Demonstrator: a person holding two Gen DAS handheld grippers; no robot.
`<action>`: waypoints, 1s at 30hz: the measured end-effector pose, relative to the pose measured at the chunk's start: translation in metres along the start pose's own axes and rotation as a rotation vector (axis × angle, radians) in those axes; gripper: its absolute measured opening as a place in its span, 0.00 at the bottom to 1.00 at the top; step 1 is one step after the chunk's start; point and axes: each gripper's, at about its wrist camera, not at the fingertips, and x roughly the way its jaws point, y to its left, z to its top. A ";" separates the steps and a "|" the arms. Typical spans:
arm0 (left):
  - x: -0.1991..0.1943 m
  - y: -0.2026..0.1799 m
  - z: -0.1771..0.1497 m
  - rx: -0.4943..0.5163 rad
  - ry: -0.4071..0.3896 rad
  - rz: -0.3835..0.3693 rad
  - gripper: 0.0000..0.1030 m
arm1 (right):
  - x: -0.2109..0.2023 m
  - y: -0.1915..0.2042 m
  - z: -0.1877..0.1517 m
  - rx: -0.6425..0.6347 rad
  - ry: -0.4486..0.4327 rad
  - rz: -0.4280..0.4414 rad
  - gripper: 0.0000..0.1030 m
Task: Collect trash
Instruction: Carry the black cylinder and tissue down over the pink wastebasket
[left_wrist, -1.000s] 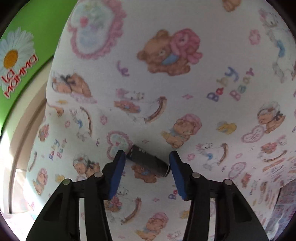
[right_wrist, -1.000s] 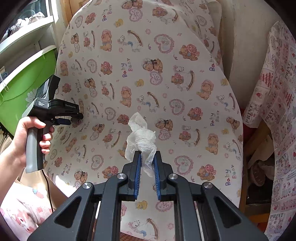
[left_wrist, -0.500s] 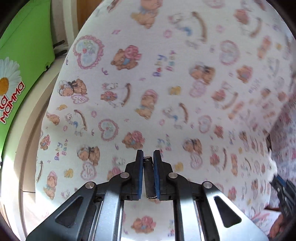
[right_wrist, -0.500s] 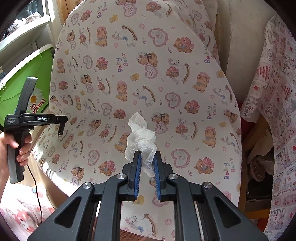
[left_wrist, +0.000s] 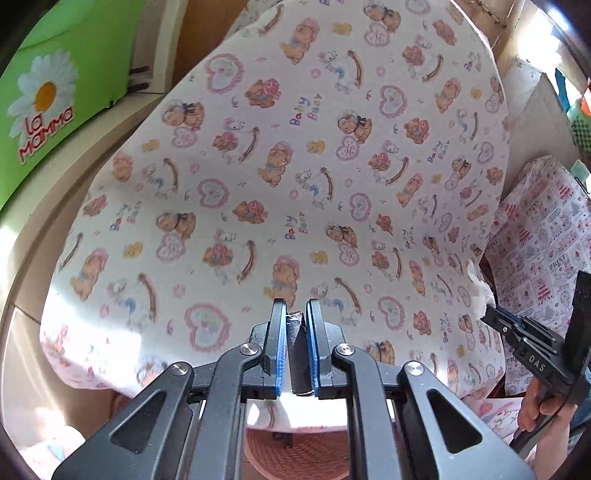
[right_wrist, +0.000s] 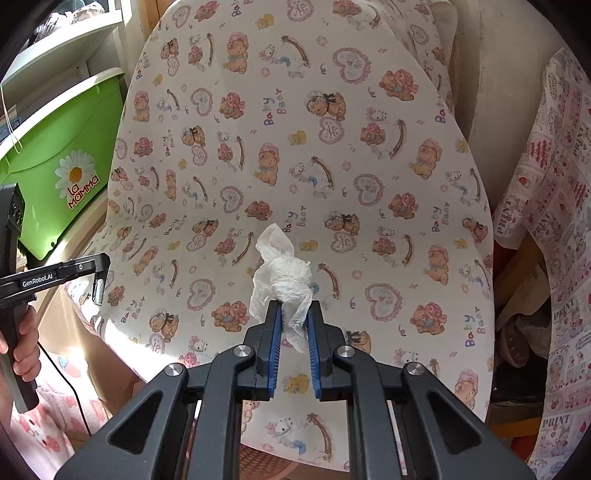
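left gripper (left_wrist: 296, 317): fingers clamped on small dark wrapper (left_wrist: 297, 345), above front edge of tabletop (left_wrist: 258, 166) in bear-print cloth | right gripper (right_wrist: 295, 317): fingers pinched on crumpled white tissue (right_wrist: 282, 275), over tabletop's near middle | green bin (right_wrist: 62, 155) off left edge

Dark object (left_wrist: 297, 347) mostly hidden between tool pads.

Both wrist views look down, near, sharing bear-print tablecloth (left_wrist: 258, 177).
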 end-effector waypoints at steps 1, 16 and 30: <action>-0.005 -0.001 -0.003 0.002 -0.010 -0.003 0.10 | 0.000 0.002 -0.001 -0.005 -0.001 0.004 0.13; -0.036 -0.004 -0.064 -0.040 0.020 -0.090 0.10 | -0.040 0.031 -0.031 -0.013 -0.056 0.021 0.13; -0.025 -0.035 -0.100 0.061 0.156 -0.091 0.10 | -0.066 0.060 -0.090 0.049 -0.023 0.083 0.13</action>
